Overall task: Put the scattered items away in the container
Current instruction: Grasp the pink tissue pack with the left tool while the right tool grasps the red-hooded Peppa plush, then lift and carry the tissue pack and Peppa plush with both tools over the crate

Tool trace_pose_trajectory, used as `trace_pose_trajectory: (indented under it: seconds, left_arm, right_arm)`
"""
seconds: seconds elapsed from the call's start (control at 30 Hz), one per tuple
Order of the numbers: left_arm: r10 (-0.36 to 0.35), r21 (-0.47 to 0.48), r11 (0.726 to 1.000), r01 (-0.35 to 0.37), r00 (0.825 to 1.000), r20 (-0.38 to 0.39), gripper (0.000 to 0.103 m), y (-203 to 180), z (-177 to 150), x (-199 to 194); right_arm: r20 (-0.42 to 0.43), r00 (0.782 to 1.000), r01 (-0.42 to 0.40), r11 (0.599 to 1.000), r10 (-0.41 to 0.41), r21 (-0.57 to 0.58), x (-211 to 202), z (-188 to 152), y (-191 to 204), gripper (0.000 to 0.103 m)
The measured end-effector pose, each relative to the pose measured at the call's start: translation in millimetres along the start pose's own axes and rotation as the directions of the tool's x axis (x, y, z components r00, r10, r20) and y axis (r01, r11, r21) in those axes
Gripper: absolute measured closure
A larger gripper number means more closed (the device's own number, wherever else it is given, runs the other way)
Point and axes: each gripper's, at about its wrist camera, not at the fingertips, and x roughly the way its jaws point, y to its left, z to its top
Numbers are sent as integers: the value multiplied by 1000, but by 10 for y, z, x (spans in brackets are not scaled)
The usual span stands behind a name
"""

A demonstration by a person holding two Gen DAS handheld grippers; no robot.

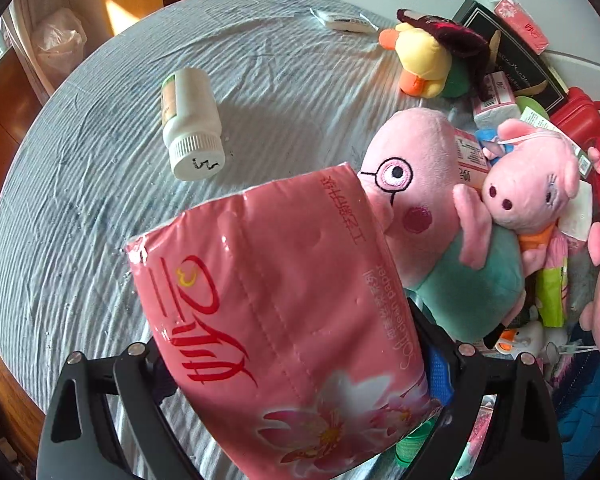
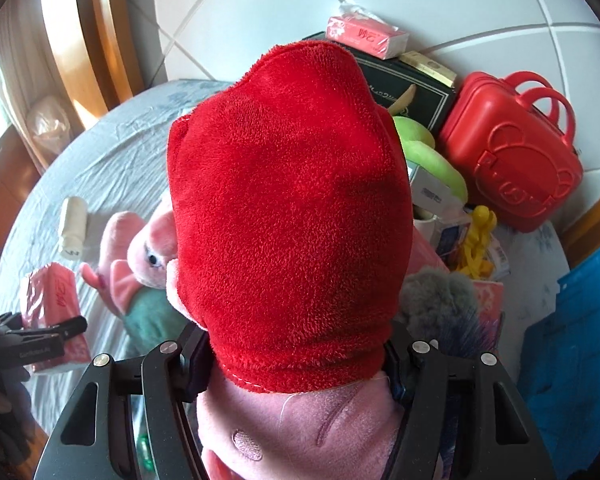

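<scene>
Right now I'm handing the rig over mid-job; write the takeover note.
Left gripper: fingers clamped on the pink tissue pack, lifted off the bed.
Right gripper: fingers clamped on the pink plush in a red dress.
Container: blue bin, at the right edge of the right wrist view; its contents are not visible.
Done: two items picked up.
Left: drop both in the bin, then collect the white bottle, the two pig plushes, the duck plush and the small packs in the pile.
</scene>
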Motion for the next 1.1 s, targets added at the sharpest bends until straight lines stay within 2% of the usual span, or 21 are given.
trace_pose_trajectory:
  seconds: [0.1,0.4,0.87,1.1]
  left_arm:
    - [-8,35,999,6,999,39,9,125,36,-300]
    - [-43,95,995,29,988,152,9,66,151,-1079]
    - [-131,163,983,89,956,263,9,-21,115,-1884]
    - [-144,167,981,95,940,308,9,-140,76,-2147]
  right_arm:
    - [25,1000,-10,1000,10,26,-183,-37,12,38]
    - [94,995,-41,998,36,52,-775,-172,158,38]
    - [175,983,-74,990,52,121,-1656,-371,190,38]
    - [228,971,-100,987,70,124,-2020,-440,135,38]
